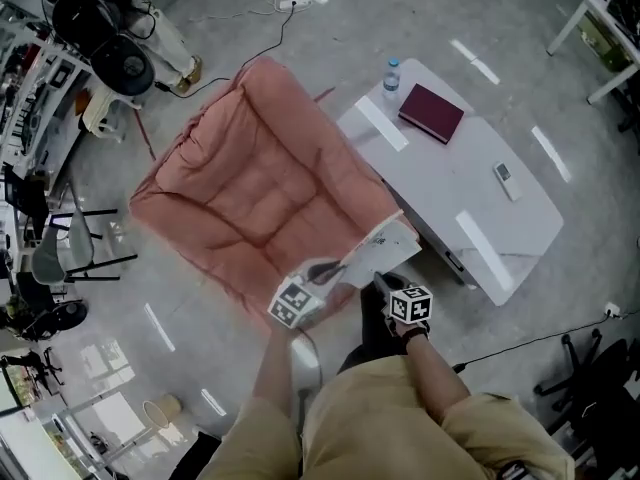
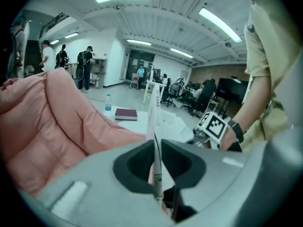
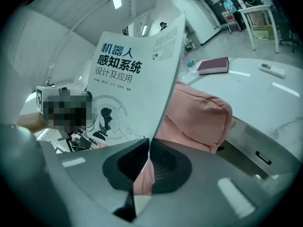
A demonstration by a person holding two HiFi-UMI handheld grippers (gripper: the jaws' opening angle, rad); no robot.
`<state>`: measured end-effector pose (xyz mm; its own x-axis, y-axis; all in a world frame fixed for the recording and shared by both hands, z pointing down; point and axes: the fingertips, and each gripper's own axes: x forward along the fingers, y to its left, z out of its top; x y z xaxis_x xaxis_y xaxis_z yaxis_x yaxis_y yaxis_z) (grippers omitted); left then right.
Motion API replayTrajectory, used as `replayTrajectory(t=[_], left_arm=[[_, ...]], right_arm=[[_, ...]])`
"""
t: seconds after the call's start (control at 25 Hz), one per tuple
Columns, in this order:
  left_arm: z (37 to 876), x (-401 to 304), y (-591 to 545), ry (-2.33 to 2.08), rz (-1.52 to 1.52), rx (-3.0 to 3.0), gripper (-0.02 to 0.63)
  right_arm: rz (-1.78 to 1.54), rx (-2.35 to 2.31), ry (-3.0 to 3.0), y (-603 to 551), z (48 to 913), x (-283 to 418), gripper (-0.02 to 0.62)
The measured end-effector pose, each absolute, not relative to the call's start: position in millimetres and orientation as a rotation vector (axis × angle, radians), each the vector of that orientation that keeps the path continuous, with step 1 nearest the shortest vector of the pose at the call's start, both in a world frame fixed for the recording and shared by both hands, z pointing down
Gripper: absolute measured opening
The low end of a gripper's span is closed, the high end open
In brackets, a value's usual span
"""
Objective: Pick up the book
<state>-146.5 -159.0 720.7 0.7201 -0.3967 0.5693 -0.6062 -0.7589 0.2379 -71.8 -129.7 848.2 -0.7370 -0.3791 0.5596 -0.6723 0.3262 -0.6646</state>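
Head view alone gives the layout: pink cushion (image 1: 250, 188) beside the white table (image 1: 470, 203), with the book (image 1: 385, 248) held up over the cushion's corner. My left gripper (image 2: 156, 171) pinches the book, which its view sees edge-on, and my right gripper (image 3: 147, 160) is clamped on the lower cover. Only the right gripper view shows the white cover, titled 机器人感知系统 设计及应用.
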Motion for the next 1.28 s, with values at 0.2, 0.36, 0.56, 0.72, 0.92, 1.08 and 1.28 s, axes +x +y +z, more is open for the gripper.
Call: replayTrajectory(t=[0.2, 0.36, 0.56, 0.72, 0.92, 1.08, 1.28], left_arm=[[663, -125, -134, -0.733, 0.606, 2.609, 0.043], [622, -119, -122, -0.773, 0.530, 2.657, 0.043], [563, -114, -104, -0.855, 0.364, 2.697, 0.043], [523, -117, -85, -0.922, 0.291, 2.775, 0.043], [461, -127, -81, -1.088, 0.172, 2.870, 0.043], [399, -136, -73, -1.220, 0.076, 2.932, 0.042], [332, -165, -59, -1.423, -0.083, 2.957, 0.041]], right_arm=[[1.382, 0.942, -2.386, -119, 811, -66, 0.023], [1.329, 0.952, -2.480, -120, 772, -60, 0.025], [1.209, 0.930, -2.605, -120, 720, -53, 0.034], [1.114, 0.923, -2.691, -124, 675, -58, 0.044], [0.925, 0.903, -2.838, -142, 607, -68, 0.043], [0.736, 0.875, -2.951, -150, 542, -81, 0.037], [0.561, 0.844, -3.066, -157, 466, -113, 0.037]])
